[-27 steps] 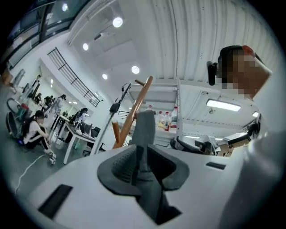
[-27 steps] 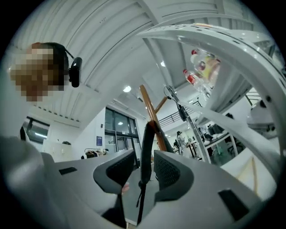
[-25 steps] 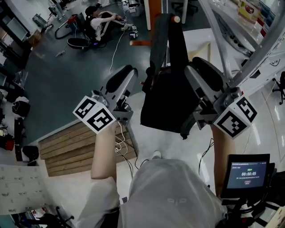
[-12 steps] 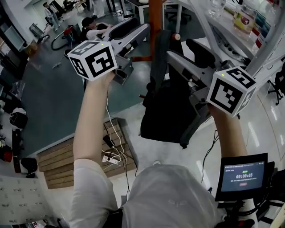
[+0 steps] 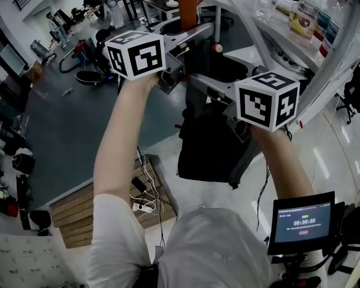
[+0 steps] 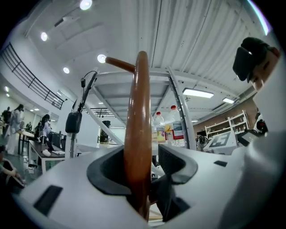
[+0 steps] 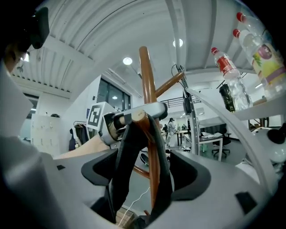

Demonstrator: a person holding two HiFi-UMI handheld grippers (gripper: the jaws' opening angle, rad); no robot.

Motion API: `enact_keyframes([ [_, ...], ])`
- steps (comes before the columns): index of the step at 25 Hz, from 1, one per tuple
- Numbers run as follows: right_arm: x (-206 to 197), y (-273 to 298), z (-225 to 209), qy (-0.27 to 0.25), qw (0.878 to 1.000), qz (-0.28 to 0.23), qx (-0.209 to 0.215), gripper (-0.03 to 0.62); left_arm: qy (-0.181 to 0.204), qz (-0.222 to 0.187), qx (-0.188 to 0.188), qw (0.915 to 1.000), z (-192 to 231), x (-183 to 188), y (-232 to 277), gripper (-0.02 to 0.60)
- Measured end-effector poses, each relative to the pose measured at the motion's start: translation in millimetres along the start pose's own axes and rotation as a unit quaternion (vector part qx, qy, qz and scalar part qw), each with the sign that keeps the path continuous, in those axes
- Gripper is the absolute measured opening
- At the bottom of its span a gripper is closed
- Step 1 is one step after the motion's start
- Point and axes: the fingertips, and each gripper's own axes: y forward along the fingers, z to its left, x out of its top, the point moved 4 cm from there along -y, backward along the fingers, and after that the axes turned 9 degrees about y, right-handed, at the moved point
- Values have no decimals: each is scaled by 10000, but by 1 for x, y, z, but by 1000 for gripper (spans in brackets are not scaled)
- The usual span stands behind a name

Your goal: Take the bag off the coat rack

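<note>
From above, the black fabric bag [image 5: 208, 152] hangs on the brown wooden coat rack [image 5: 187, 8]. Your left gripper [image 6: 143, 167], jaws just widened, straddles the pole [image 6: 137, 112] ungripped. Your right gripper [image 7: 145, 174], likewise just widened, brackets the straps [image 7: 123, 156]: clamp, then lift them over the peg [image 7: 137, 117].

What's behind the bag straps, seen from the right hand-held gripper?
The rack's brown pole and the left hand-held gripper; the straps loop over a peg. They cover the pole's lower part.
</note>
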Motion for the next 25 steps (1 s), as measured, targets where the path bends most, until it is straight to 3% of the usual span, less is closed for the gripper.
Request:
enact_keyframes([
  [2,-3,6,-2,-188,9995,228,-124,351,-26,-7,-25,10000,1,0,1,219],
  [4,-11,15,-3,-377,9979,493,-180,347,12,-10,-13,10000,1,1,1,141],
  [5,-15,20,-4,-432,9973,558,-200,331,11,-23,-17,10000,1,2,0,140],
  [8,-20,25,-8,-609,9966,502,-228,189,-24,-31,6,10000,5,0,1,140],
  [12,-21,25,-9,-754,9961,354,-295,79,-33,-57,-25,10000,6,2,2,140],
  [25,-16,18,-6,14,9997,210,-118,67,-137,-19,-153,9998,5,1,5,141],
])
